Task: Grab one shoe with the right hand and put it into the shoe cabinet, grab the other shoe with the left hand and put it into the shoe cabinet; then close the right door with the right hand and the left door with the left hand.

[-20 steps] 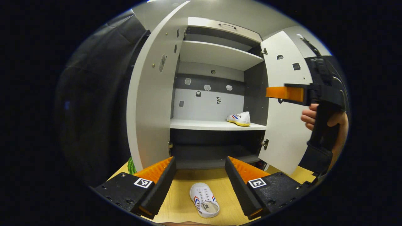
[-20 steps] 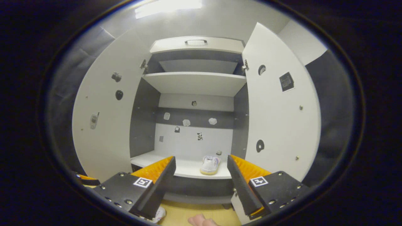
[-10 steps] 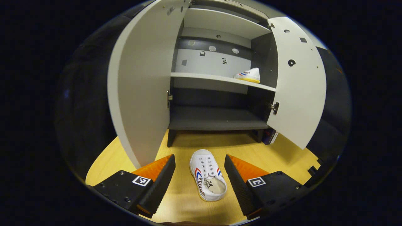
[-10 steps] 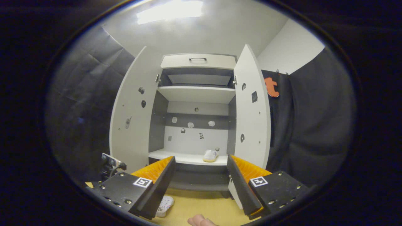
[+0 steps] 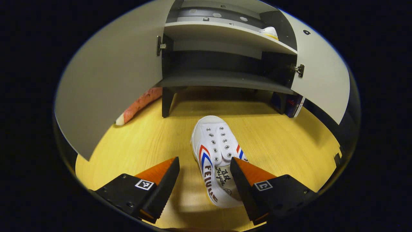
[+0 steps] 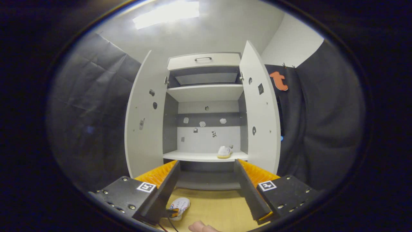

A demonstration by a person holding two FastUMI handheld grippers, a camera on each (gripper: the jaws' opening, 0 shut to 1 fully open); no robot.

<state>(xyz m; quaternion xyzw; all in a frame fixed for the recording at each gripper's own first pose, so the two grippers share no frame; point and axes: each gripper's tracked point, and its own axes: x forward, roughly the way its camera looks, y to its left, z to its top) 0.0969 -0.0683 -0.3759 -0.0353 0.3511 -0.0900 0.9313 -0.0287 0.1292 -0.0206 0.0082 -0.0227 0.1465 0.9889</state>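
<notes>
Plainly white shoe (image 5: 216, 158), red-blue side stripes, metal eyelets

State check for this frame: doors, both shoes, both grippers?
Left door: open.
Right door: open.
Shoe on shelf: inside the cabinet, upright.
Shoe on floor: not yet gripped.
Left gripper: open, straddling the floor shoe's heel end.
Right gripper: open, empty.

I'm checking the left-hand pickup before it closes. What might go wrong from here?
The left gripper is open but off-centre: one finger already overlaps the shoe on the floor, so closing may pinch the upper's edge or push the shoe aside.

The left door hangs open close to the lift path; a raised shoe might knock it.

The other shoe sits at the shelf's right end, so aim left of it.
</notes>
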